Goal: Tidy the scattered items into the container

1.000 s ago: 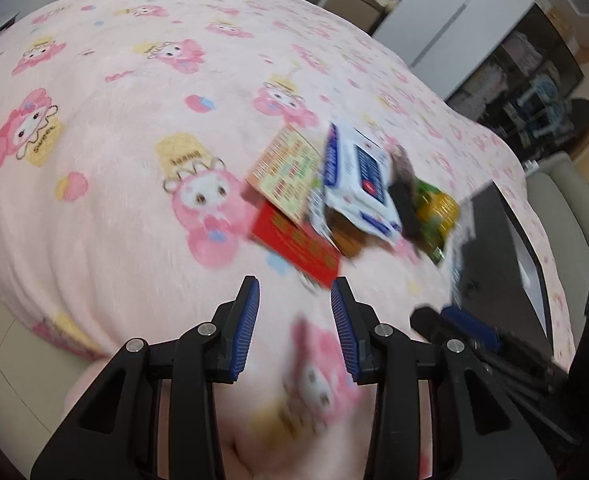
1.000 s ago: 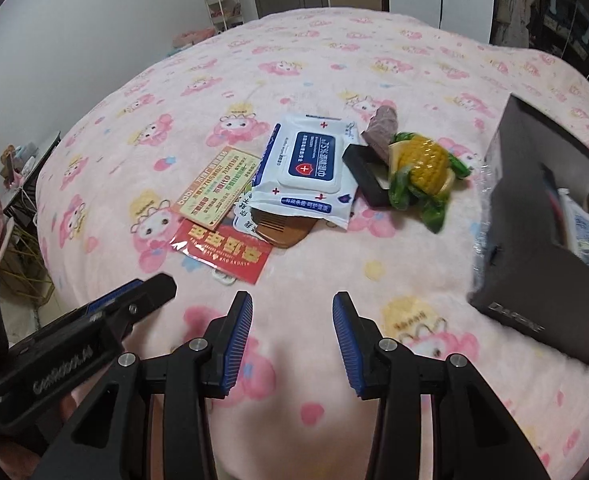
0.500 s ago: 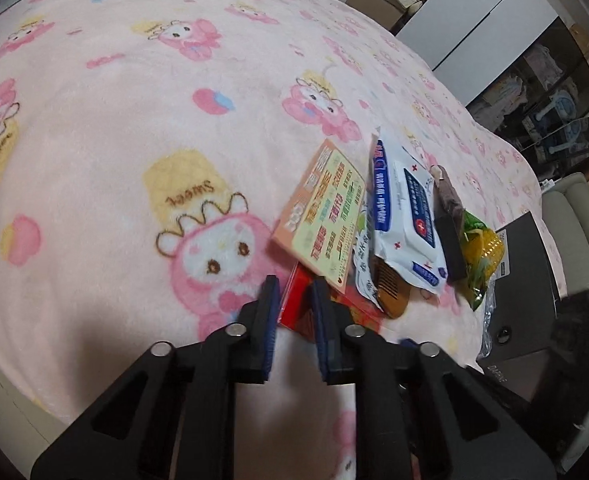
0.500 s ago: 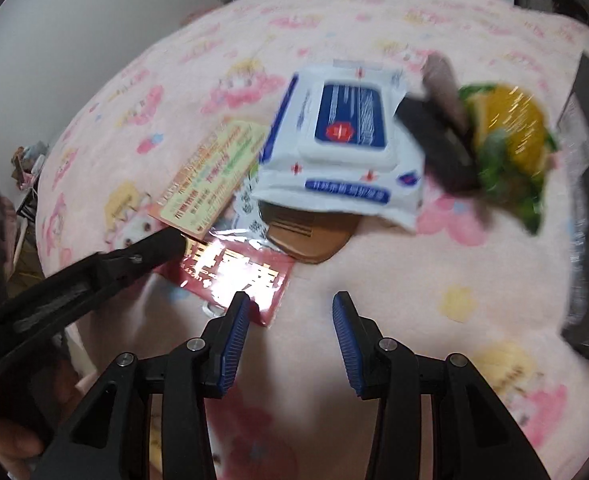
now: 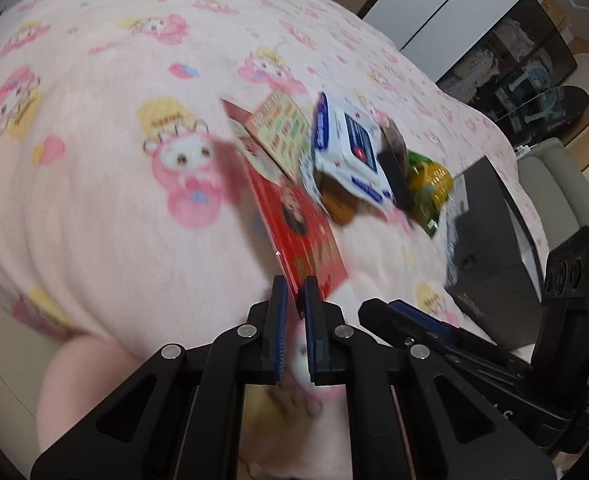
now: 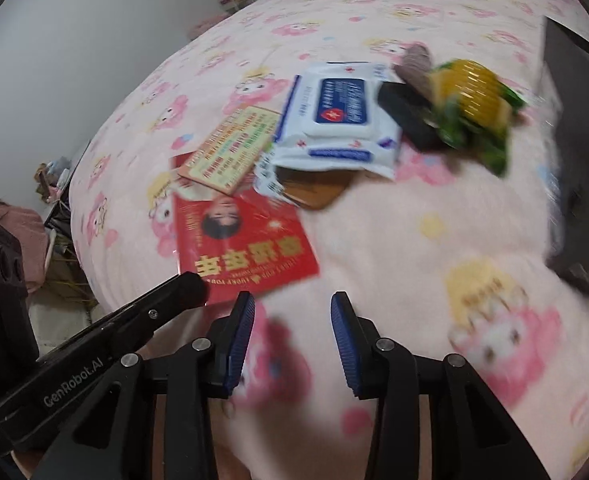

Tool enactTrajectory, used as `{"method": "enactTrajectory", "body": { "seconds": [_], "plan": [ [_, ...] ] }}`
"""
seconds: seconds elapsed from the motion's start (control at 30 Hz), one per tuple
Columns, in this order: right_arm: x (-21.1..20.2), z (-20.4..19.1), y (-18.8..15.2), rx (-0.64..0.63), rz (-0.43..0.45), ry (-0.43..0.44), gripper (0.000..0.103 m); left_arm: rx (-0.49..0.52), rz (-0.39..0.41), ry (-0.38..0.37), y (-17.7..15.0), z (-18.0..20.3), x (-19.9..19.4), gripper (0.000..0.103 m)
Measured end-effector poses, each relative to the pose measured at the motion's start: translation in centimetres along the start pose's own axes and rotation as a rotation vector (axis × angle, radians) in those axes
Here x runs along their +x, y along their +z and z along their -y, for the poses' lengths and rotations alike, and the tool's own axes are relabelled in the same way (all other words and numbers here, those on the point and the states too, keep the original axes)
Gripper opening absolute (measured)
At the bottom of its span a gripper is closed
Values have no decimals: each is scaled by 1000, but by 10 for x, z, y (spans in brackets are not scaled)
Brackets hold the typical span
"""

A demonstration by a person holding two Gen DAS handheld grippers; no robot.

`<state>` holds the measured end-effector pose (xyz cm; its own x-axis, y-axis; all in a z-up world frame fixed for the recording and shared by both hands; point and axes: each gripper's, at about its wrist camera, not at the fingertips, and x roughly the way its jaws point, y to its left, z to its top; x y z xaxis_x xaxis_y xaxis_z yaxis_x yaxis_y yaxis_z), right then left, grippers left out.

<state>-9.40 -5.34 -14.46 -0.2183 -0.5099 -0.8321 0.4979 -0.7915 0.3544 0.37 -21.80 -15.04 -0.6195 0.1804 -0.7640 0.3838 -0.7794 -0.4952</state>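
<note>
On a bed spread with a pink cartoon blanket [image 5: 106,208], the left tongs [image 5: 296,300] are pinched nearly closed on the near corner of a red envelope [image 5: 298,236], which is tilted up off the blanket. The right tongs [image 6: 292,320] hang wide apart and empty just beside it, at about 5 o'clock from the envelope's printed face [image 6: 238,240].

Much is hard to read: both views are smeared by motion. Part of the envelope's far end is covered by a yellow card [image 6: 234,148]. At 1 o'clock from the card lies a white and blue packet of wipes [image 6: 334,116], with a brown comb [image 6: 314,192] mostly hidden under it. A black bar [image 6: 406,116] and a yellow and green corn toy [image 6: 470,100] lie further right, a brownish object behind them too blurred to name.

The container, a dark box [image 5: 490,248], stands at 3 o'clock near the bed's right edge, cut off in the right wrist view; its inside cannot be seen. Beyond the bed stand a white cabinet [image 5: 446,12] and dark shelves [image 5: 514,52]; a grey wall [image 6: 78,40] runs along the other side.
</note>
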Motion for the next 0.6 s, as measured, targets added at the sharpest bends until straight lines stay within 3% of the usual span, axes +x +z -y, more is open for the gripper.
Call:
{"method": "enactTrajectory", "body": {
  "seconds": [0.17, 0.27, 0.33, 0.5, 0.6],
  "plan": [
    [-14, 8, -10, 46, 3, 7, 37, -13, -73, -56, -15, 5, -4, 8],
    [-13, 8, -9, 67, -8, 39, 37, -36, -88, -60, -17, 2, -6, 21],
    [-11, 6, -9, 76, -16, 61, 37, -51, -76, -46, -13, -4, -12, 26],
    [1, 0, -9, 75, -49, 90, 37, -51, 10, 6, 13, -26, -30, 28],
    [10, -1, -6, 80, -58, 90, 37, -81, 39, 53, 36, -46, -21, 39]
  ]
}}
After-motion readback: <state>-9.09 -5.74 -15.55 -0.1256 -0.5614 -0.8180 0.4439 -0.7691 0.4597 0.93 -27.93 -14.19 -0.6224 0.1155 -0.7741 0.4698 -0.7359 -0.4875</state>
